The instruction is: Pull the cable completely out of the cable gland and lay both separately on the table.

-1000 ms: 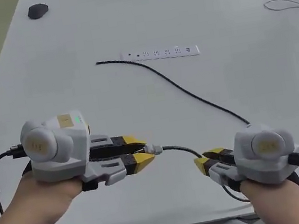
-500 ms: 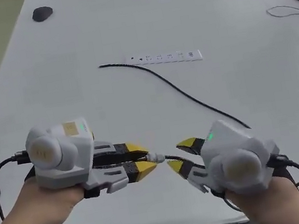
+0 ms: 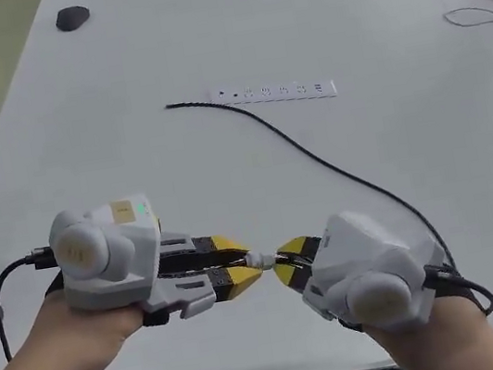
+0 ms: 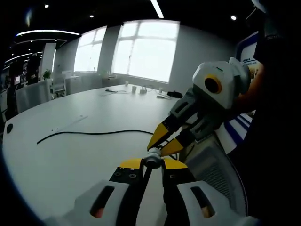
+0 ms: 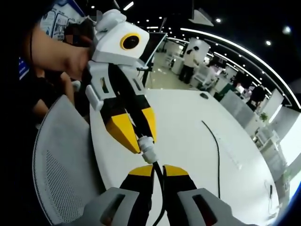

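Observation:
A small white cable gland sits between the yellow tips of my left gripper, which is shut on it just above the table's near edge. In the left gripper view the gland is pinched at the tips of that gripper. A thin black cable leaves the gland and runs away across the white table. My right gripper faces the left one tip to tip. In its own view the right gripper is shut on the cable just behind the gland.
A white power strip lies beside the cable's far end. A dark mouse rests at the far left, and a thin white wire at the far right. A grey mesh chair stands below the near table edge.
My right gripper swung left from the table's right front, came up to the gland with its jaws open, then shut on the cable. The left gripper kept hold of the gland.

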The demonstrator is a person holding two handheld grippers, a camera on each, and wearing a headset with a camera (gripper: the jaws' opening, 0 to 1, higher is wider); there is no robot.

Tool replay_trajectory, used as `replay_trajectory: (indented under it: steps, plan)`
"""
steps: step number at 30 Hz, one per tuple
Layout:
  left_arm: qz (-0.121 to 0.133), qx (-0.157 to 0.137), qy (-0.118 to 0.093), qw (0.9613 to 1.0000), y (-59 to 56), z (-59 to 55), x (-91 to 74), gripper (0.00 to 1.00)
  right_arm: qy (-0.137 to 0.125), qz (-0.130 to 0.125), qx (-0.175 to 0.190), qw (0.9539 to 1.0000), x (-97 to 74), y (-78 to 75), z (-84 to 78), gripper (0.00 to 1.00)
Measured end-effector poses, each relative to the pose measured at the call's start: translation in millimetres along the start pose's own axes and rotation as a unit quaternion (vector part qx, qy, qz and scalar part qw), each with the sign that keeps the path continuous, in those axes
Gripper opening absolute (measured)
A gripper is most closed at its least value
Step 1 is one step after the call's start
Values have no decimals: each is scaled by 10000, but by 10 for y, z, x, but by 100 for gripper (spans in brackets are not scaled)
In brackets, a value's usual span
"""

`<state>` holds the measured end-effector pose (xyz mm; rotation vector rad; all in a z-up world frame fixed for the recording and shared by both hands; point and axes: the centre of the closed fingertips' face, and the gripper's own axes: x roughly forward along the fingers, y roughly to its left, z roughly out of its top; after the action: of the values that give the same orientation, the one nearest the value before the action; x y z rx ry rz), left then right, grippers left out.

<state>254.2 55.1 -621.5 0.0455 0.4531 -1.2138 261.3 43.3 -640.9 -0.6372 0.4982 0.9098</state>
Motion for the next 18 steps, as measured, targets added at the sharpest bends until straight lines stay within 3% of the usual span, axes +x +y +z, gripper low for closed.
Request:
replay_trajectory:
  steps: [12,18]
  plan:
    - [28,-19,-95,9999,61,54,-17,15,-39,-118,107,9999,23,-79,7,1]
    - [70,11,-137,9999,88,82,-46,15,-28,-192,458,9988,13,-154,-57,1]
